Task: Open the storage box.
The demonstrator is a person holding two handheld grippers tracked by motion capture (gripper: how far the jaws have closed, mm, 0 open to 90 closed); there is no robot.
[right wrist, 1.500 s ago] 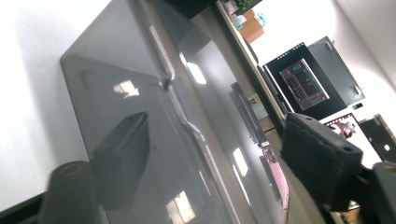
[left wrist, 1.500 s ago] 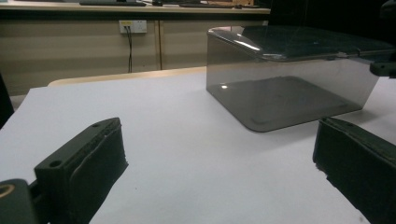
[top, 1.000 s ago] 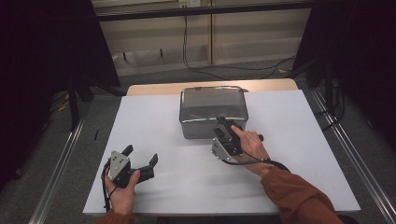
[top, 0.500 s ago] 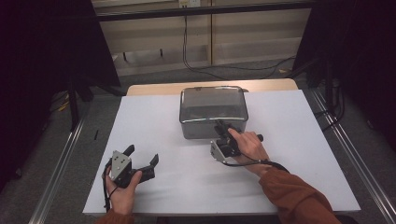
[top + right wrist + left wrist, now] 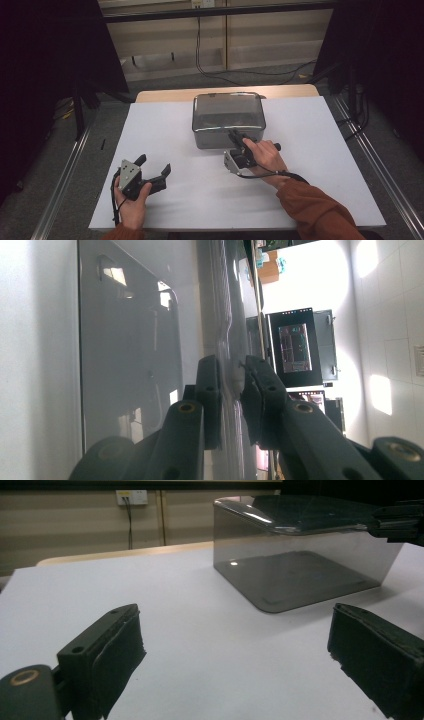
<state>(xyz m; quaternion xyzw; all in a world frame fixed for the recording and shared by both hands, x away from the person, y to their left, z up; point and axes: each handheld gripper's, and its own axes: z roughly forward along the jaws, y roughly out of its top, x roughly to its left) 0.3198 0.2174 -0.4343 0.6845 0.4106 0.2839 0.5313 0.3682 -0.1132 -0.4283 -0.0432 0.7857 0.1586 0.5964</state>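
Now the box (image 5: 228,119) (grey and see-through) sat at the 12 o'clock end of the white table (image 5: 320,165). At the box's 6 o'clock side, the right gripper (image 5: 236,136) had its jaws pinched on the box's front rim, and they had just been closing on it. In the right gripper view the rim (image 5: 229,375) ran between both pads. Down at 7 o'clock, the left gripper (image 5: 152,167) was wide apart, with nothing in it, far from the box.
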